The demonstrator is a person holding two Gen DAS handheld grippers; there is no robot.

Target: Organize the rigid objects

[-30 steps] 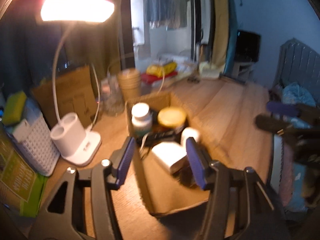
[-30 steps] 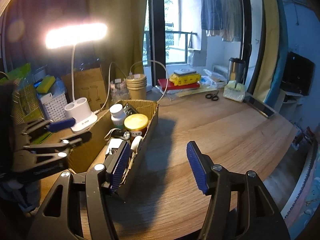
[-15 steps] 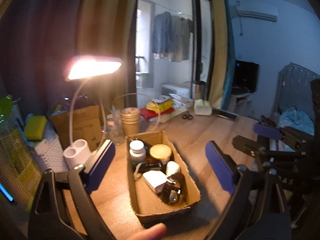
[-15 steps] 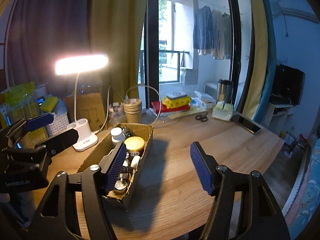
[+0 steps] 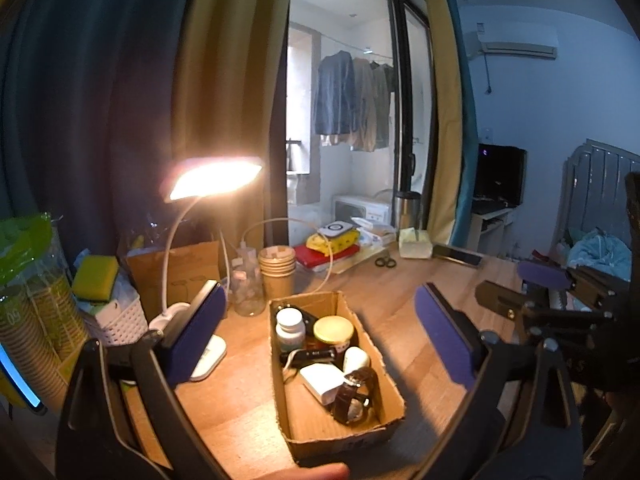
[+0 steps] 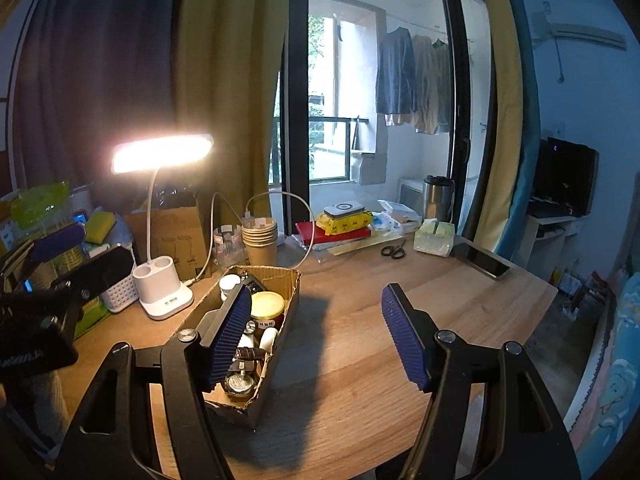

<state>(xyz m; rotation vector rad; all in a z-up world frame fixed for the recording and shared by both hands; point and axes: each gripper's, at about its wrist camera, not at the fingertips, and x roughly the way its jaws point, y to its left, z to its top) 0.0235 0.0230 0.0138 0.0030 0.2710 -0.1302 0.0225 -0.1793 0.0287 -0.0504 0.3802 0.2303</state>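
1. On the worktop (image 5: pixel 248 412), left side: lit lamp (image 5: pixel 212 176).
2. Left claw (image 5: pixel 320 344): jaws opening, nothing gripped.
3. Centre: cardboard box (image 5: pixel 384 436) containing bottle (image 5: pixel 290 322), jar (image 5: pixel 334 330), watch (image 5: pixel 354 396).
4. Right claw (image 6: pixel 316 336): jaws apart, empty.

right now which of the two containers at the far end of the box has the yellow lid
The short, wide jar at the cardboard box's far right. The bottle to its left is taller, narrower and has a white cap.

box (image 5: pixel 390 376): on the surface (image 5: pixel 404 304), watch (image 5: pixel 354 394) in it
lamp (image 5: pixel 206 354): left of box
cups (image 5: pixel 277 270): behind box
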